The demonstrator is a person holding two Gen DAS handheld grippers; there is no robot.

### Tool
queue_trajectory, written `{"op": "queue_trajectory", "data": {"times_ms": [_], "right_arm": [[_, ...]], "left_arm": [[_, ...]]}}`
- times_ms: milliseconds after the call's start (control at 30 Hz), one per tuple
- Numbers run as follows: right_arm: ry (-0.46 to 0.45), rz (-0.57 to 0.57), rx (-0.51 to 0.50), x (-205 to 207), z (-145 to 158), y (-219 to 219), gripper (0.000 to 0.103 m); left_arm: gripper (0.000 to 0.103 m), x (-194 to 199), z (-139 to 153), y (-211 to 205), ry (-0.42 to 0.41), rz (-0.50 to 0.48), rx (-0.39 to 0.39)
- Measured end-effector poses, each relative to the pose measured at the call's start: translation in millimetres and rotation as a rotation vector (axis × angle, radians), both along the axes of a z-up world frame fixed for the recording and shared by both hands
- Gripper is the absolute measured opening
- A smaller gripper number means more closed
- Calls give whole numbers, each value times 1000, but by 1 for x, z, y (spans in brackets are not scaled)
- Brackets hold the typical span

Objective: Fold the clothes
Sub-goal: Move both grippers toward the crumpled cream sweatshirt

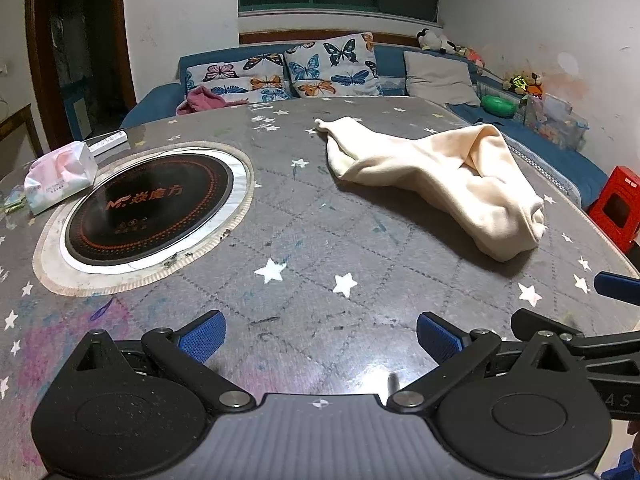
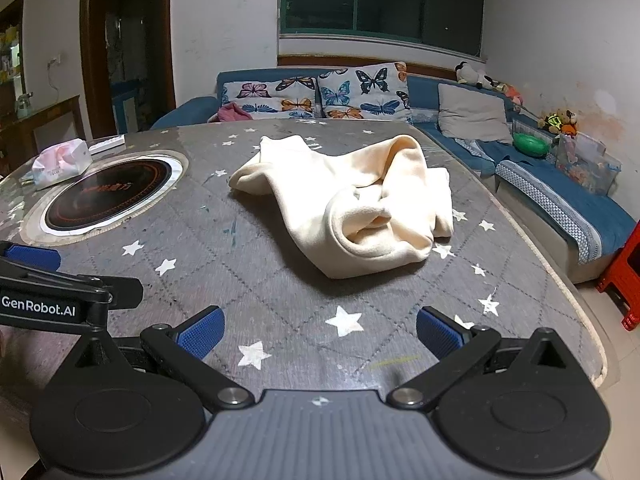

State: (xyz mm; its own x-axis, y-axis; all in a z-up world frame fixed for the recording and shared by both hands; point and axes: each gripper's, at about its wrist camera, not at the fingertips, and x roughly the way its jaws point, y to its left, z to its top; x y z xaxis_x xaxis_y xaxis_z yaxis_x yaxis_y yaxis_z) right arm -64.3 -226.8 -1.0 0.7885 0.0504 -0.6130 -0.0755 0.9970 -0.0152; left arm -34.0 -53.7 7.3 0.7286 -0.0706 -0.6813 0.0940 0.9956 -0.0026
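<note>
A cream-coloured garment (image 1: 436,176) lies crumpled in a loose heap on the grey star-patterned table (image 1: 304,240), on its right half. It also shows in the right wrist view (image 2: 352,204), straight ahead of that gripper. My left gripper (image 1: 320,338) is open and empty, near the table's front edge, well short of the garment. My right gripper (image 2: 320,334) is open and empty, also at the front edge, with the garment a short way beyond it. The right gripper's finger shows at the far right of the left wrist view (image 1: 616,286).
A round black induction hob (image 1: 148,208) is set into the table's left half. A tissue pack (image 1: 60,176) and a white remote (image 1: 108,142) lie at the far left. A blue sofa (image 2: 560,196) with cushions runs behind and right. A red stool (image 2: 624,280) stands at the right.
</note>
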Motion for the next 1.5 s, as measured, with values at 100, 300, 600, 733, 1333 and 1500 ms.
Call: {"op": "queue_trajectory", "data": {"times_ms": [100, 300, 600, 733, 1333, 1500], "right_arm": [[-1, -2, 2, -2, 1, -1, 103], [-10, -7, 6, -6, 3, -5, 103], [-21, -17, 6, -9, 6, -9, 103], [-22, -24, 5, -9, 8, -11, 103], [5, -48, 2, 15, 8, -19, 103], [6, -48, -5, 27, 8, -20, 103]], "left_arm": [[103, -3, 1, -2, -3, -1, 5], [103, -6, 4, -6, -12, -1, 13], [103, -8, 6, -12, -13, -11, 23], [103, -5, 7, -15, -9, -21, 25], [103, 27, 6, -22, 36, -59, 17], [103, 39, 4, -23, 54, -67, 13]]}}
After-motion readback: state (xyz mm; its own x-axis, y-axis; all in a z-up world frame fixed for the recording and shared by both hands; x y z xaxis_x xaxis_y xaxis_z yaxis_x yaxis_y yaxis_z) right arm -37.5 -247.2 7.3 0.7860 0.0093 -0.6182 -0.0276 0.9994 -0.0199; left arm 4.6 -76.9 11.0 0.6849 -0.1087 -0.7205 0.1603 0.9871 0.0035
